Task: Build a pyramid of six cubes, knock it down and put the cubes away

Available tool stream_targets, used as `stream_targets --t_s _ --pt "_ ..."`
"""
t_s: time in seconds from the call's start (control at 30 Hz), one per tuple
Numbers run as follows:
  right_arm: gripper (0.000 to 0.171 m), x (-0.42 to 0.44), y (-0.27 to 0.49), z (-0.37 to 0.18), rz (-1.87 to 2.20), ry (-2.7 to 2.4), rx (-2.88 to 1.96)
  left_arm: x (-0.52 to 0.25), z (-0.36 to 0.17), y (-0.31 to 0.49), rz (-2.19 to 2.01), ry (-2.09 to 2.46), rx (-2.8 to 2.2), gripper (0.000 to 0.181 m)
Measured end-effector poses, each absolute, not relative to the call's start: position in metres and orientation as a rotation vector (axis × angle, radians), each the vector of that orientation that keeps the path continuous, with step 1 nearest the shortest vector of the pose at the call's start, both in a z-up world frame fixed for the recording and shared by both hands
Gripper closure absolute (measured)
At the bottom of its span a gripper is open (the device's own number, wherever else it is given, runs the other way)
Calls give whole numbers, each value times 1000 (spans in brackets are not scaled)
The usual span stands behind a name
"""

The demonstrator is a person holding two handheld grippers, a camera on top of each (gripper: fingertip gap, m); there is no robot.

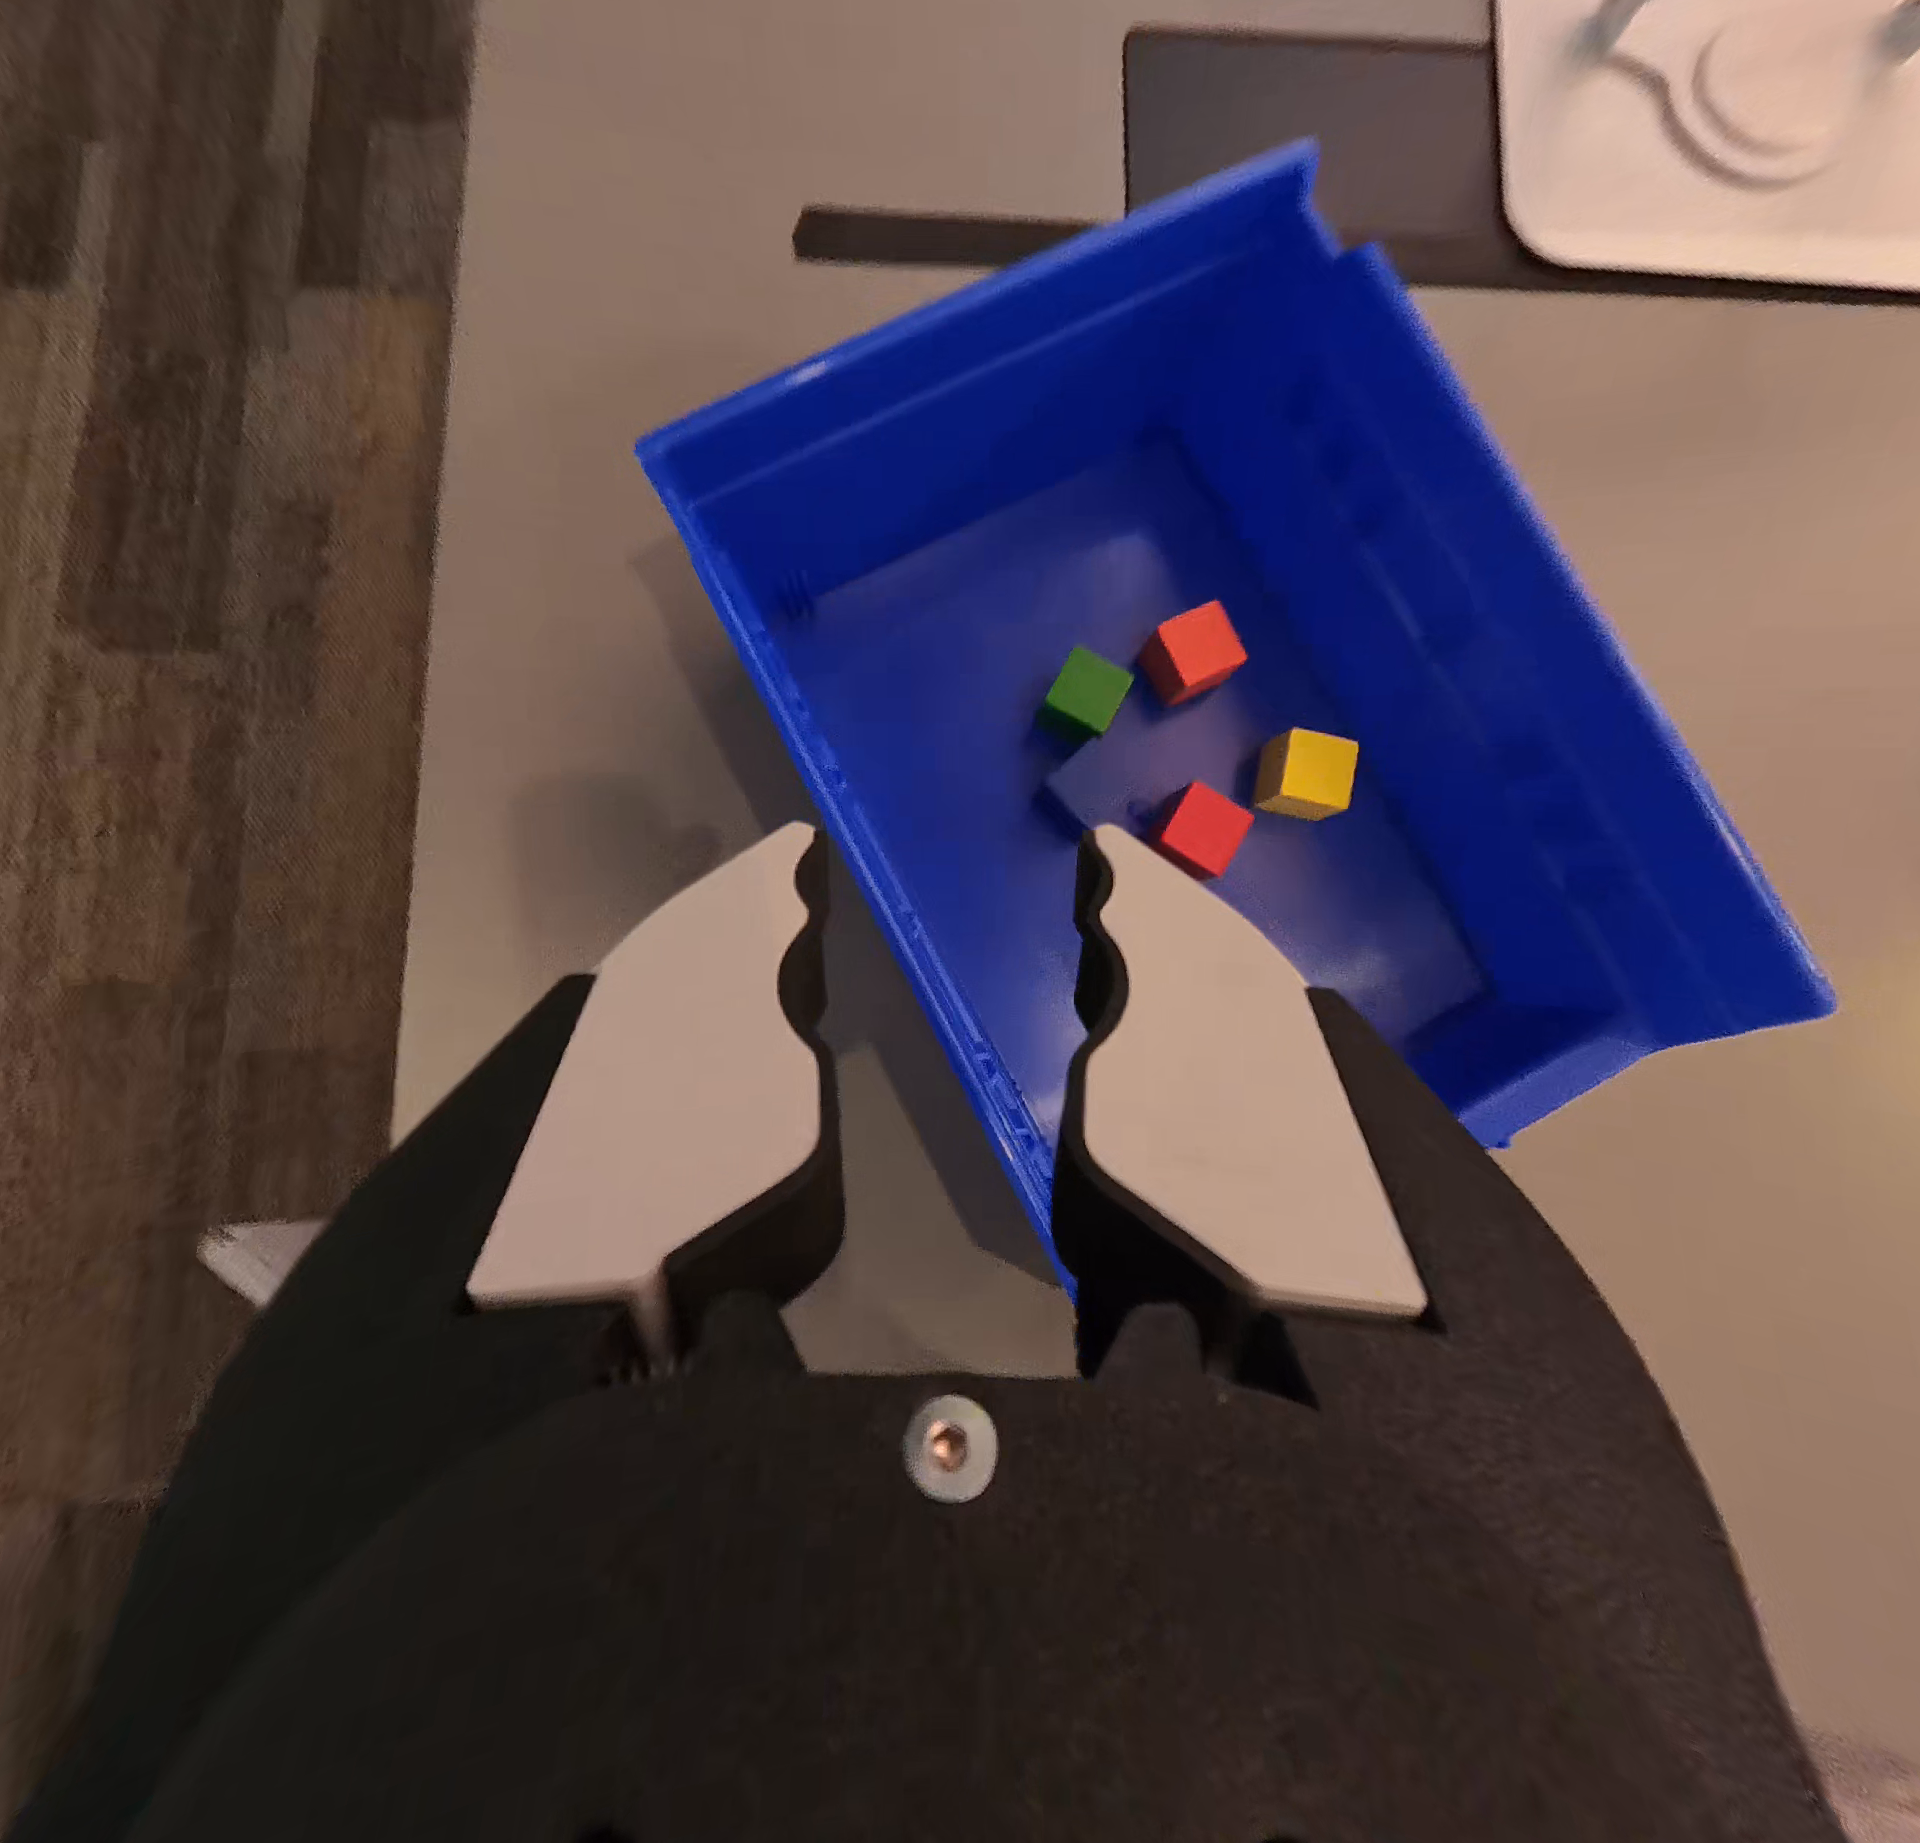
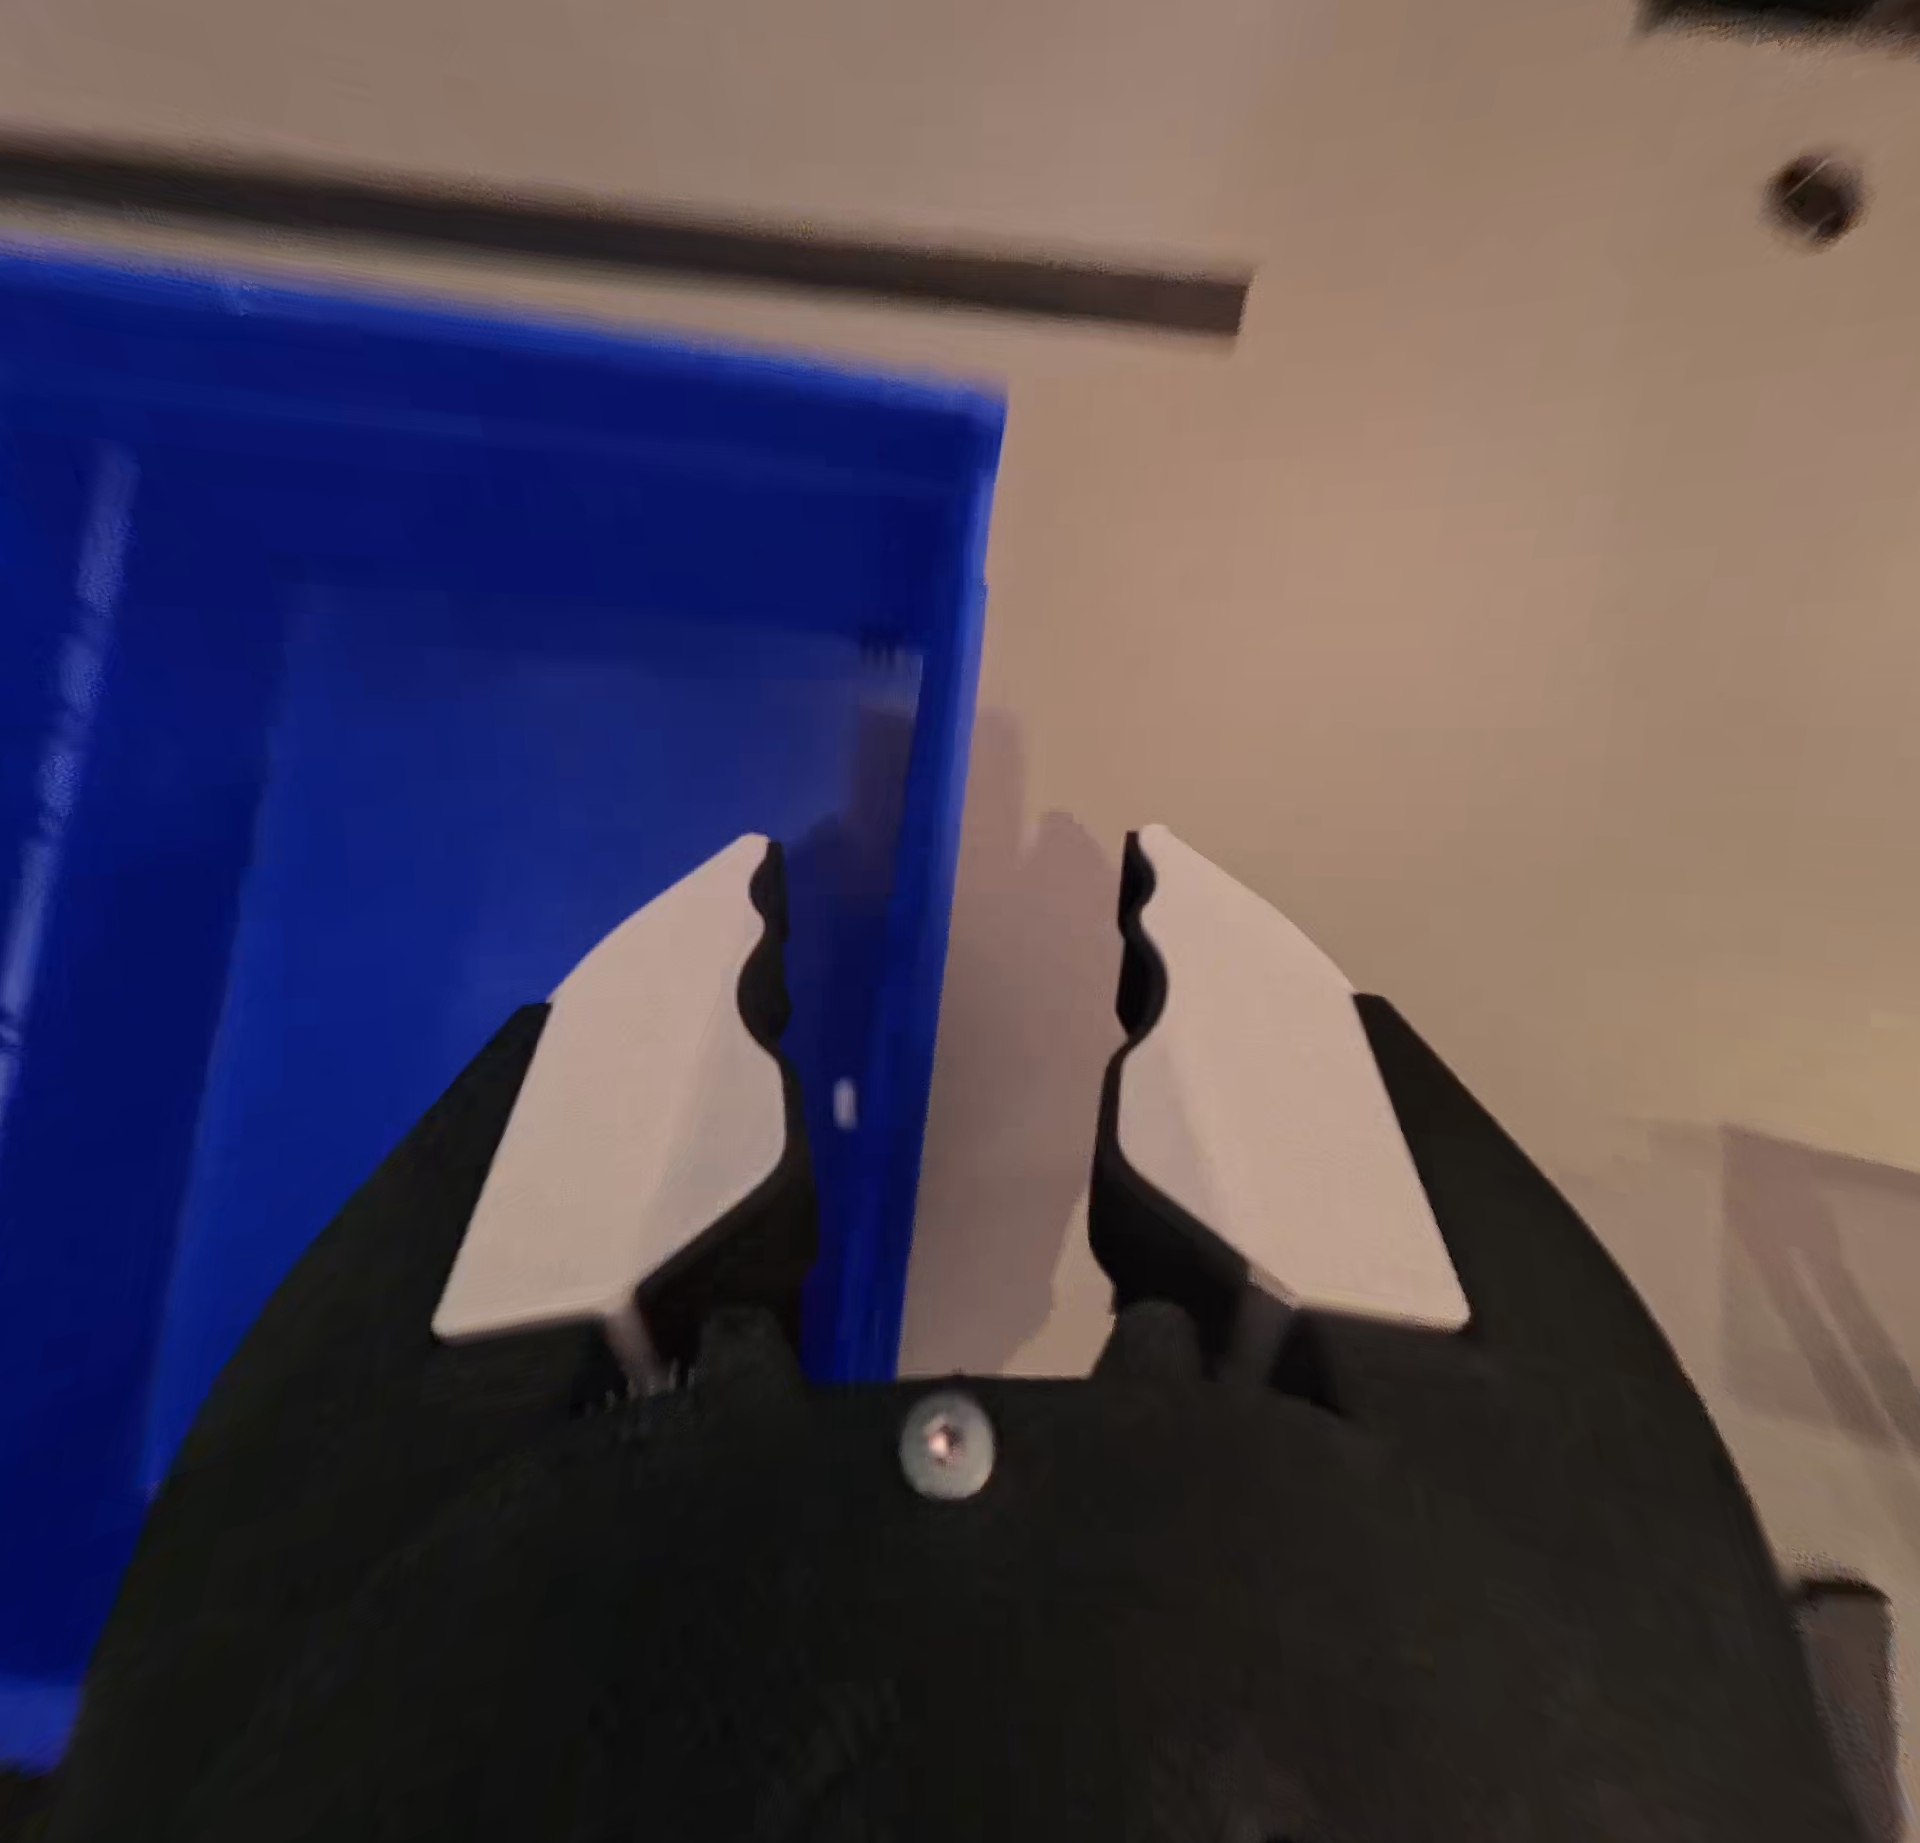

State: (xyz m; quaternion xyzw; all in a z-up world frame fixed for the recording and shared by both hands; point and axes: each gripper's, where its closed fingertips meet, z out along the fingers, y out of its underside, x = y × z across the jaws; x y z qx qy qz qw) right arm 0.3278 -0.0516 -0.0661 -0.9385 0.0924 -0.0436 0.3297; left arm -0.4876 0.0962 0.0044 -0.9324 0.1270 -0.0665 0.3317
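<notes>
A blue bin [image 1: 1455,567] is being shown tilted across the left wrist view, resting on a grey table [image 1: 623,235], with its long walls running from about 11 o'clock toward 5 o'clock. Four cubes are being held on its floor: a green cube [image 1: 1086,694] at the 9 o'clock side of the group, an orange-red cube [image 1: 1195,650] just beside it at 12 o'clock, a yellow cube [image 1: 1307,773] at 3 o'clock, and a red cube [image 1: 1205,829] at 6 o'clock, near the yellow one. The left gripper [image 1: 951,837] is being kept spread, with the bin's near wall passing between its fingers; whether that wall is being touched cannot be told. A dark mat [image 1: 1299,110] and a white tray [image 1: 1704,131] are being seen at 1 o'clock, beyond the bin. In the blurred right wrist view, the right gripper [image 2: 951,843] is being kept spread as well, with nothing pinched; the bin [image 2: 468,650] is filling the 9 o'clock side, and its side wall is being straddled by the fingers.
</notes>
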Motion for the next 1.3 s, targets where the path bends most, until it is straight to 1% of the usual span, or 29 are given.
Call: stream_targets --t_s 0.1,0.2,0.23,0.27,0.3,0.33,0.4,0.43,0.47,0.5,0.6,0.7,0.73,0.77,0.8,0.93,1.07,1.17,1.3 --pt "108 313 -40 -9 -85 267 -2148 -489 -20 97 -177 295 -2565 139" --pt "110 290 -33 44 -26 251 -1937 -489 -41 101 -162 296 -2643 152" --pt "111 279 -31 57 3 233 -1897 -493 -48 102 -132 274 -2679 151" --pt "111 269 -29 69 32 213 -1870 -496 -52 103 -105 258 -2701 149" --pt "111 260 -29 79 46 197 -1847 -496 -51 105 -95 251 -2687 155" --pt "111 253 -29 87 48 182 -1823 -496 -52 104 -95 247 -2696 151" --pt "111 237 -29 98 61 141 -1772 -499 -52 101 -49 241 -2710 154" --pt "113 230 -29 102 76 119 -1747 -505 -53 98 11 234 -2733 148" --pt "115 223 -28 105 93 98 -1731 -511 -53 96 77 230 -2739 144" --pt "115 218 -27 105 110 79 -1733 -513 -52 95 102 229 -2735 147" --pt "115 215 -25 99 113 71 -1768 -512 -52 98 78 193 -2732 143" --pt "115 215 -22 89 109 62 -1805 -508 -74 86 55 228 -2866 142" --pt "115 216 -20 86 112 63 -1816 -506 -83 80 51 258 -2919 150" --pt "115 217 -19 82 118 68 -1824 -504 -89 76 43 290 -2959 169" --pt "115 217 -18 79 125 71 -1833 -504 -92 75 69 314 -2975 166" --pt "115 216 -16 74 128 62 -1848 -499 -91 84 74 421 -2931 166" --pt "115 211 -13 72 155 47 -1851 -491 -92 109 78 594 -2809 169" --pt "115 209 -12 69 153 30 -1868 -487 -92 125 126 744 -2724 167" --pt "115 209 -12 63 121 10 -1896 -486 -92 132 73 803 -2698 168"
